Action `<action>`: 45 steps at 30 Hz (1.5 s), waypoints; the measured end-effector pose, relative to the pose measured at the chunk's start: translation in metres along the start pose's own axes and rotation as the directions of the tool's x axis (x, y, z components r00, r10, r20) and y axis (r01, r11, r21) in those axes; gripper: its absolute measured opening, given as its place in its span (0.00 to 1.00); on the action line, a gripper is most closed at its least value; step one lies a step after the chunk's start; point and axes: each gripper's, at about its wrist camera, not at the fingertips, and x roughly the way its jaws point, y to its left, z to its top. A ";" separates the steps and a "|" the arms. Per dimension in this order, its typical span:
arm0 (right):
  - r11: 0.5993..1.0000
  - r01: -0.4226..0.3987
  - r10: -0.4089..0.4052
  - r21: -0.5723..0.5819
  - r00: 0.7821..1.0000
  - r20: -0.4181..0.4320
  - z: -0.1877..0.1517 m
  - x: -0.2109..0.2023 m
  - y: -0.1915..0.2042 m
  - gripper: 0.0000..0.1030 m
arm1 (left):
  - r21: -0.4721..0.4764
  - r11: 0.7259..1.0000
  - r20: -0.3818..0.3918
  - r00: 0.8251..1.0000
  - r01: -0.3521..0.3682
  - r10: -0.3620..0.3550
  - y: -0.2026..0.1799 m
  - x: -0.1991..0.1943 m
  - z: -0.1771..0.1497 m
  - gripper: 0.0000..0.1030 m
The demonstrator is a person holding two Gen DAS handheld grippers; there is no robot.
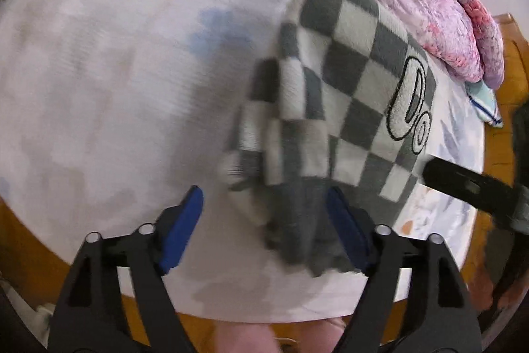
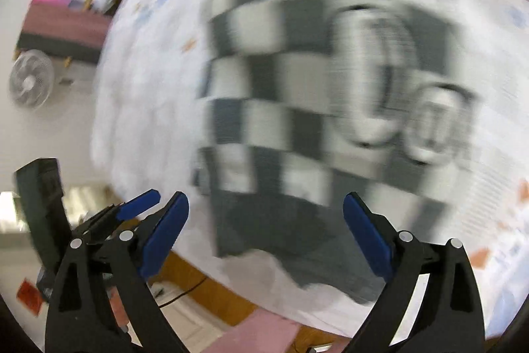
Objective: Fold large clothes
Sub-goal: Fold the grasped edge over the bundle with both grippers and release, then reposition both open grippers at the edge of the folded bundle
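Observation:
A grey-and-white checkered sweater with a white, black-outlined emblem lies folded on the white printed bedsheet. My left gripper hovers over its near left edge, jaws wide apart. A rumpled flap of the sweater hangs loose between the blue pads, and neither pad presses on it. In the right wrist view the sweater is blurred, and my right gripper stands open above its dark near hem with nothing gripped. A black finger of the right gripper shows beyond the sweater's right edge.
A pink and purple quilt is heaped at the bed's far right, with a light blue cloth below it. The wooden bed frame borders the near edge. A white fan stands on the floor left of the bed.

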 end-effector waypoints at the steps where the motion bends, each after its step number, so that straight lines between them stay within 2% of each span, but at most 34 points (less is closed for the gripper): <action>1: 0.999 0.023 -0.024 0.025 1.000 0.016 -0.003 -0.006 -0.011 0.88 | -0.015 0.999 -0.017 0.999 0.034 -0.035 -0.003 0.009 0.002 0.74; 2: 0.998 0.044 -0.046 0.043 0.998 0.035 -0.007 -0.011 -0.018 0.88 | -0.032 0.996 -0.012 0.996 0.083 -0.084 -0.008 0.020 0.004 0.66; 3: 0.995 0.076 -0.082 0.071 0.994 0.078 -0.008 -0.020 -0.031 0.88 | -0.036 0.998 -0.026 0.998 0.057 -0.058 -0.009 0.030 0.006 0.18; 4: 0.989 0.112 -0.123 0.097 0.986 0.115 -0.010 -0.026 -0.035 0.81 | -0.021 0.997 -0.090 0.993 -0.079 0.077 -0.010 0.046 0.007 0.11; 5: 0.977 0.162 -0.184 0.140 0.970 0.161 -0.013 -0.034 -0.041 0.55 | -0.007 0.991 -0.108 0.985 -0.134 0.132 -0.007 0.054 0.008 0.11; 6: 0.966 0.192 -0.226 0.175 0.954 0.198 -0.011 -0.039 -0.047 0.42 | -0.010 0.993 -0.103 0.988 -0.118 0.116 -0.002 0.055 0.009 0.11; 7: 0.965 0.189 -0.226 0.179 0.950 0.215 -0.009 -0.044 -0.052 0.28 | -0.008 0.994 -0.097 0.989 -0.112 0.110 0.002 0.054 0.010 0.11; 9: 0.968 0.175 -0.216 0.178 0.946 0.242 0.002 -0.042 -0.053 0.24 | 0.036 0.988 -0.101 0.983 -0.150 0.153 0.008 0.057 0.012 0.11; 11: 0.971 0.165 -0.209 0.174 0.938 0.277 0.019 -0.040 -0.050 0.23 | 0.102 0.971 -0.114 0.967 -0.215 0.226 0.008 0.063 0.017 0.12; 12: 0.972 0.168 -0.211 0.163 0.932 0.296 0.023 -0.047 -0.055 0.23 | 0.135 0.959 -0.116 0.957 -0.249 0.265 0.005 0.065 0.018 0.17; 14: 0.966 0.216 -0.251 0.139 0.913 0.323 0.041 -0.049 -0.053 0.23 | 0.190 0.918 -0.115 0.920 -0.349 0.374 -0.003 0.060 0.021 0.41; 15: 0.965 0.224 -0.257 0.137 0.911 0.322 0.056 -0.039 -0.050 0.23 | 0.187 0.905 -0.101 0.909 -0.382 0.404 -0.006 0.051 0.023 0.53; 17: 0.969 0.171 -0.220 0.177 0.923 0.315 0.072 -0.028 -0.056 0.23 | 0.186 0.888 -0.054 0.898 -0.421 0.437 -0.012 0.029 0.026 0.53; 18: 0.969 0.155 -0.210 0.191 0.925 0.317 0.075 -0.026 -0.057 0.23 | 0.196 0.871 -0.014 0.887 -0.449 0.461 -0.018 0.013 0.030 0.49; 19: 0.968 0.152 -0.211 0.197 0.922 0.325 0.078 -0.028 -0.059 0.23 | 0.199 0.874 0.011 0.892 -0.444 0.451 -0.023 0.002 0.035 0.48; 21: 0.968 0.169 -0.226 0.184 0.905 0.359 0.077 -0.035 -0.055 0.23 | 0.201 0.900 0.058 0.922 -0.386 0.382 -0.039 -0.014 0.051 0.39; 23: 0.977 0.141 -0.192 0.161 0.910 0.368 0.078 -0.038 -0.054 0.23 | 0.222 0.913 0.123 0.939 -0.343 0.323 -0.060 -0.022 0.070 0.33; 25: 0.979 0.152 -0.193 0.138 0.913 0.360 0.082 -0.033 -0.053 0.23 | 0.240 0.933 0.192 0.955 -0.269 0.226 -0.085 -0.018 0.093 0.30; 26: 0.977 0.164 -0.202 0.135 0.912 0.356 0.086 -0.028 -0.054 0.23 | 0.241 0.938 0.208 0.957 -0.250 0.202 -0.093 -0.012 0.102 0.30; 28: 0.974 0.163 -0.210 0.159 0.916 0.343 0.096 -0.009 -0.067 0.23 | 0.238 0.946 0.242 0.956 -0.221 0.163 -0.107 0.016 0.124 0.30; 29: 0.972 0.164 -0.213 0.169 0.915 0.342 0.100 -0.002 -0.072 0.23 | 0.232 0.947 0.243 0.956 -0.221 0.164 -0.110 0.032 0.132 0.30; 31: 0.968 0.176 -0.227 0.177 0.914 0.336 0.113 0.025 -0.088 0.23 | 0.206 0.950 0.204 0.960 -0.234 0.192 -0.099 0.089 0.154 0.30; 32: 0.972 0.161 -0.214 0.171 0.909 0.359 0.117 0.037 -0.093 0.23 | 0.212 0.938 0.230 0.947 -0.276 0.226 -0.095 0.109 0.164 0.31; 34: 0.970 0.209 -0.242 0.124 0.874 0.420 0.119 0.050 -0.088 0.23 | 0.266 0.895 0.322 0.908 -0.358 0.268 -0.099 0.118 0.169 0.32; 35: 0.962 0.248 -0.272 0.111 0.861 0.429 0.121 0.054 -0.083 0.23 | 0.290 0.879 0.339 0.899 -0.379 0.276 -0.101 0.119 0.171 0.32; 36: 0.958 0.261 -0.285 0.116 0.855 0.433 0.121 0.054 -0.080 0.23 | 0.296 0.880 0.336 0.903 -0.371 0.268 -0.100 0.118 0.171 0.32; 37: 0.961 0.244 -0.275 0.127 0.858 0.435 0.119 0.051 -0.080 0.23 | 0.297 0.889 0.320 0.914 -0.348 0.251 -0.096 0.112 0.169 0.32; 38: 0.971 0.188 -0.235 0.151 0.870 0.433 0.113 0.039 -0.083 0.23 | 0.309 0.894 0.298 0.926 -0.324 0.232 -0.090 0.102 0.165 0.32; 40: 0.975 0.127 -0.193 0.180 0.889 0.415 0.097 0.018 -0.084 0.23 | 0.315 0.901 0.268 0.939 -0.298 0.216 -0.087 0.080 0.152 0.32; 42: 0.975 0.126 -0.187 0.183 0.909 0.372 0.067 -0.003 -0.078 0.26 | 0.315 0.906 0.229 0.949 -0.283 0.217 -0.081 0.063 0.124 0.32; 43: 0.976 0.133 -0.184 0.173 0.927 0.327 0.048 -0.006 -0.075 0.27 | 0.310 0.911 0.190 0.957 -0.271 0.220 -0.076 0.062 0.108 0.32; 44: 0.977 0.138 -0.182 0.164 0.939 0.293 0.037 -0.003 -0.073 0.27 | 0.300 0.917 0.160 0.962 -0.262 0.223 -0.071 0.062 0.094 0.32; 45: 0.978 0.144 -0.175 0.149 0.959 0.222 0.019 0.009 -0.072 0.27 | 0.279 0.925 0.131 0.965 -0.258 0.229 -0.060 0.068 0.074 0.32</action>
